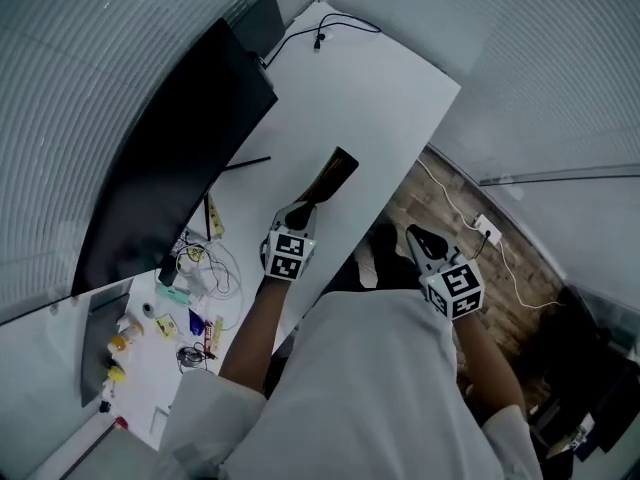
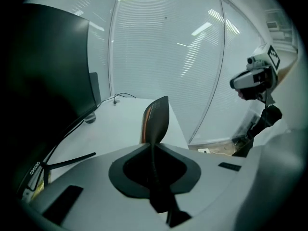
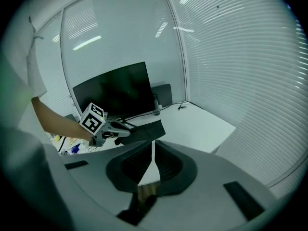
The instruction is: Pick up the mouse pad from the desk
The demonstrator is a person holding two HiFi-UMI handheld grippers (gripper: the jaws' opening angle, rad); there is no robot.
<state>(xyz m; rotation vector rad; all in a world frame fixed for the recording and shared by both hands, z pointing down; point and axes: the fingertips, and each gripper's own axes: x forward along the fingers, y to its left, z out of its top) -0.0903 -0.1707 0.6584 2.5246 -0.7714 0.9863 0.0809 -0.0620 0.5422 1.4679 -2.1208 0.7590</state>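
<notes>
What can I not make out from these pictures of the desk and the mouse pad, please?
- Thin black mouse pad: edge-on in the left gripper view, clamped in the left tool; small elsewhere, so any print is unreadable.
- Small coloured clutter on the white desk: too small in the head view to name.
- Dark bulky shape by the floor: cut off by the head view's right edge.
</notes>
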